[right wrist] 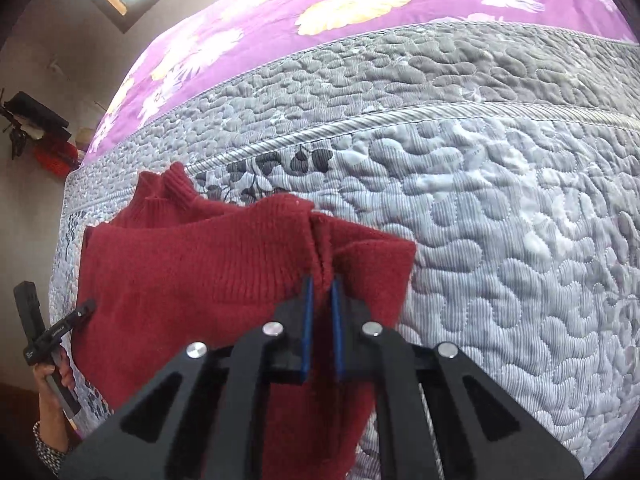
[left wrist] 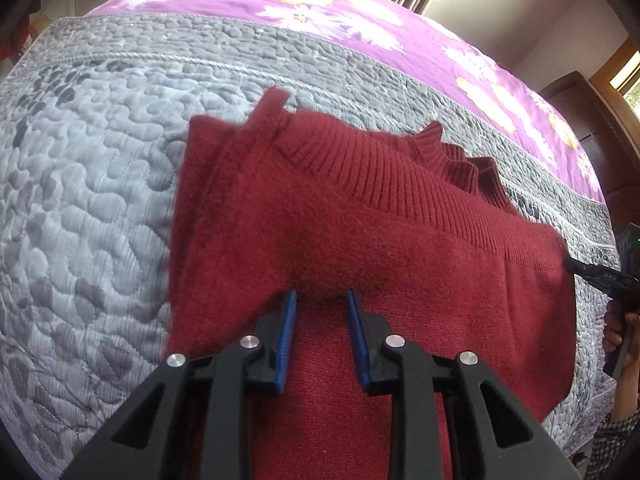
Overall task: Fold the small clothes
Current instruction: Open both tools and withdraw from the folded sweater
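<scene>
Two tongs work one red sweater (left wrist: 360,216) that lies on the grey quilt (left wrist: 80,208) of a bed, with a purple flowered sheet (right wrist: 280,28) beyond. The left tongs (left wrist: 322,300) stand apart, tips at the edge of a raised knit fold, likely having laid it or about to take it. The right tongs (right wrist: 320,284) are nearly together, clamped on a pinch of sweater at its seam, seemingly to carry that side over for the fold.
</scene>
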{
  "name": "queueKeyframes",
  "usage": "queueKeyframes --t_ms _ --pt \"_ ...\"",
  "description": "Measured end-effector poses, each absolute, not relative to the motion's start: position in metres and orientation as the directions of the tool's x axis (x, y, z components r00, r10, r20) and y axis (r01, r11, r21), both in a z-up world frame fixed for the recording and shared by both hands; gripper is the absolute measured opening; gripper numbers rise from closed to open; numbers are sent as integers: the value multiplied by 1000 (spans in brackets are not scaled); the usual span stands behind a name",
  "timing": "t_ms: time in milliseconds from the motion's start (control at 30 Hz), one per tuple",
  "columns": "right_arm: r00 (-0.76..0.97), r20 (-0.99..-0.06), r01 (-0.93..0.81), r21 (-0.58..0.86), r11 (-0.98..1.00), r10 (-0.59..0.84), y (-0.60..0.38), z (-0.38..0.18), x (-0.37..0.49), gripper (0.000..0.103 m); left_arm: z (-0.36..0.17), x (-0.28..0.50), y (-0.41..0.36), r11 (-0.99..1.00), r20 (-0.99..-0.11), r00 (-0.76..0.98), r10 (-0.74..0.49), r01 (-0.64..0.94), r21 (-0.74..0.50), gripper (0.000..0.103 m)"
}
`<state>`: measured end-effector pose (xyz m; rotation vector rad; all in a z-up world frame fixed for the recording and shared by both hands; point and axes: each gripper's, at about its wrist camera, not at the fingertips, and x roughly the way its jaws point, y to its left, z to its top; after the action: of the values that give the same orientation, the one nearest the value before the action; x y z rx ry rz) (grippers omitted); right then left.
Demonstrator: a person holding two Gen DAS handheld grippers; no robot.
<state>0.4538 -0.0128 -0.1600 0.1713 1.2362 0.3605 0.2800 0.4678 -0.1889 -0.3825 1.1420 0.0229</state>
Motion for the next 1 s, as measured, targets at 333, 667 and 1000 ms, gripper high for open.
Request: queueKeyframes --t_ms 333,667,1000 --pt "244 -920 -123 285 951 307 -12 -193 454 10 -190 282 462 947 -895 422 -142 -207 -248 26" --pt "235 -894 -177 346 921 381 -40 -154 391 42 -151 257 421 976 -883 467 -49 -167 -143 37" --pt "157 -902 -231 362 903 402 -37 -166 350 59 -127 233 390 986 -860 509 -31 -126 -110 47"
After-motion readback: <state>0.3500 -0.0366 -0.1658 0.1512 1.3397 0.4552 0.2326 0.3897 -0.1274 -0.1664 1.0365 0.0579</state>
